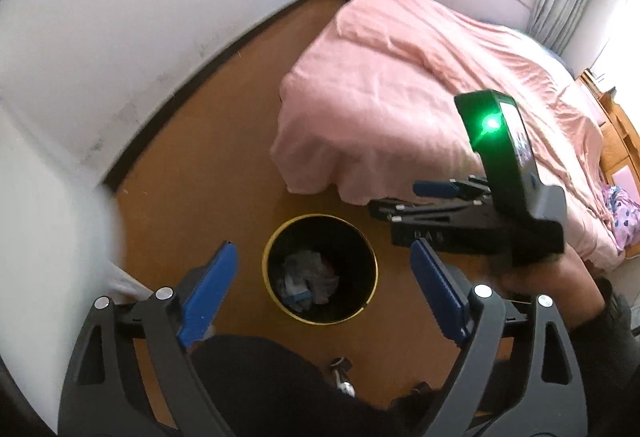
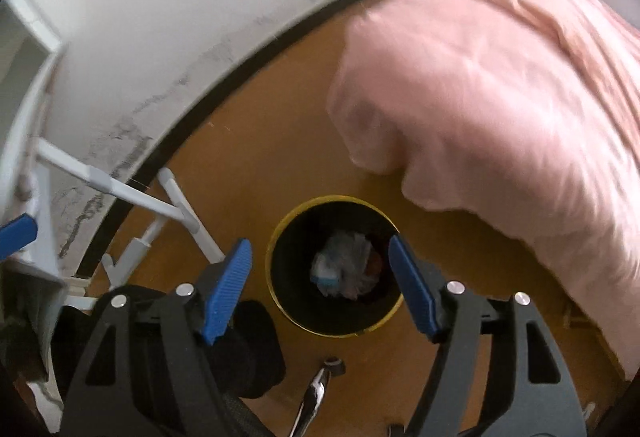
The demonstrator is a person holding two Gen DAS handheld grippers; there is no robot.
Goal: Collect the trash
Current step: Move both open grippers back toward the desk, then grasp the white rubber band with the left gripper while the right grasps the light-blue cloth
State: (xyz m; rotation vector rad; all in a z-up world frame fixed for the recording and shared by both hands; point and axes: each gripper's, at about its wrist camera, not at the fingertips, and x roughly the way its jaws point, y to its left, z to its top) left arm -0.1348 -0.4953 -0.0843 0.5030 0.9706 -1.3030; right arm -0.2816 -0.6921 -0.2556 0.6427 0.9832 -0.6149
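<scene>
A black trash bin with a yellow rim (image 1: 265, 269) stands on the wooden floor by the bed corner; it also shows in the right wrist view (image 2: 276, 269). Crumpled white and blue trash (image 1: 306, 279) lies at its bottom, also seen in the right wrist view (image 2: 342, 267). My left gripper (image 1: 324, 289) is open and empty, held above the bin. My right gripper (image 2: 320, 281) is open and empty, also above the bin. The right gripper also shows from the side in the left wrist view (image 1: 432, 199), with a green light on its body.
A bed with a pink cover (image 1: 420, 97) fills the right side, also in the right wrist view (image 2: 500, 97). A white wall with a dark baseboard (image 1: 120, 37) curves on the left. A white metal frame (image 2: 132, 197) stands by the wall. A chair-base leg with a caster (image 2: 320, 385) lies below.
</scene>
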